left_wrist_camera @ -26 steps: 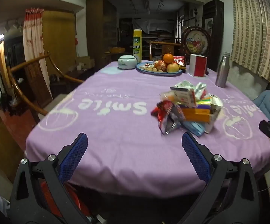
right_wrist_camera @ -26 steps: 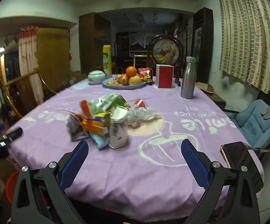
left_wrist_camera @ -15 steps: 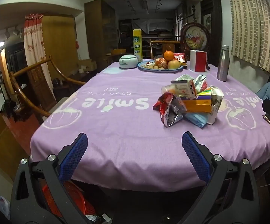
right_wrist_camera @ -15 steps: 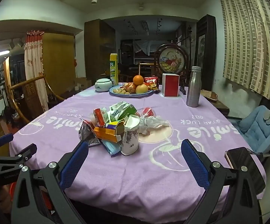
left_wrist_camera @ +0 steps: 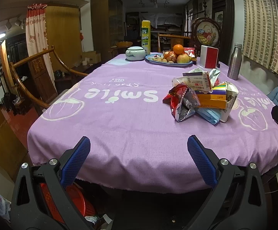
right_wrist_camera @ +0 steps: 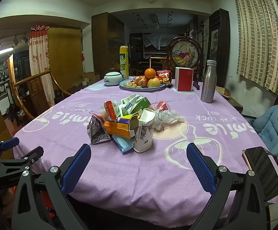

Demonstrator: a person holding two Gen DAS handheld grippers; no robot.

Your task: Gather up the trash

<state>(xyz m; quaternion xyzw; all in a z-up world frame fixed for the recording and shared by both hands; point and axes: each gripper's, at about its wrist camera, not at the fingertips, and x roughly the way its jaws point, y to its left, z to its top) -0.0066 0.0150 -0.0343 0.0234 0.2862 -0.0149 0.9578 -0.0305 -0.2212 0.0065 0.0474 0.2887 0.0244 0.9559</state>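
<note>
A pile of trash [right_wrist_camera: 127,124] lies mid-table on the purple cloth [right_wrist_camera: 119,172]: a foil snack wrapper [left_wrist_camera: 183,103], an orange box [right_wrist_camera: 119,128], a blue mask [right_wrist_camera: 123,143], a torn paper cup [right_wrist_camera: 143,132], a green carton [right_wrist_camera: 135,103] and crumpled plastic [right_wrist_camera: 167,117]. My right gripper [right_wrist_camera: 139,149] hovers open at the near table edge, just short of the pile. My left gripper [left_wrist_camera: 139,141] is open over the near edge, with the pile ahead to its right. A red basket [left_wrist_camera: 73,199] sits on the floor under the table's edge.
At the far end stand a fruit plate [right_wrist_camera: 127,87], a white jar [right_wrist_camera: 112,78], a yellow can [right_wrist_camera: 124,61], a red-and-white box [right_wrist_camera: 184,81] and a steel bottle [right_wrist_camera: 209,82]. A phone [right_wrist_camera: 261,170] lies at the right edge. A blue cushioned chair [right_wrist_camera: 271,128] is right, a wooden chair [left_wrist_camera: 33,80] left.
Both grippers stay open. The right wrist view has tipped upward and turned left, so the pile sits nearer its centre, and the left gripper shows more fully at its left edge.
</note>
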